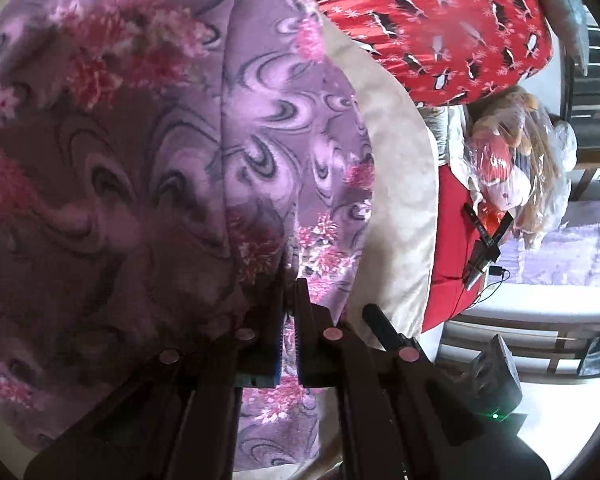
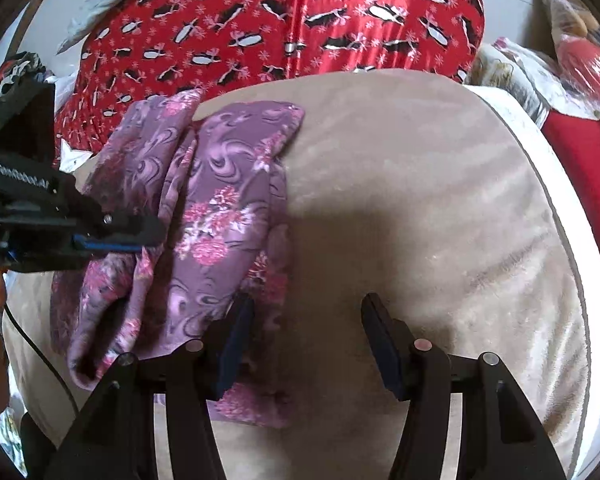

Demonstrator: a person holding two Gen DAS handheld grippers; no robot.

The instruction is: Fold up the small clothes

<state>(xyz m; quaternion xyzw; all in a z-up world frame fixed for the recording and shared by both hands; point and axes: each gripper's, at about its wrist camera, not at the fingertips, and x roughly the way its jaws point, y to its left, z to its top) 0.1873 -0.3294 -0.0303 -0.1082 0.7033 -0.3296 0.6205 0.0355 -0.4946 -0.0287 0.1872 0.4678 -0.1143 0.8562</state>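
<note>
The left gripper (image 1: 289, 300) is pinched nearly closed on a fold of the purple floral garment (image 1: 140, 160), with the cloth running between its 2 fingers (image 1: 304, 312) and lifting up over the camera so it fills most of the left wrist view. In the right wrist view the same left gripper (image 2: 148, 236) comes in from the left side and bites the garment's left edge, its blue pad line visible along the closed fingers.

The right gripper (image 2: 306, 340) stands wide apart and holds nothing. Its left finger (image 2: 236, 340) sits over the lower right edge of the purple floral garment (image 2: 204, 220); whether it touches the cloth cannot be told. Its right finger (image 2: 384, 348) is over bare beige cushion (image 2: 420, 200).

The garment lies bunched on the left part of the beige cushion, in 2 or 3 long folds, with its far end near the red penguin-print blanket (image 2: 280, 20) beyond the cushion.

The garment's shape is hard to make out, since folds hide its outline. Off the cushion's right side lies a clear plastic bag (image 1: 520, 152) whose contents are blurred. A hand at the left edge is cut off.
</note>
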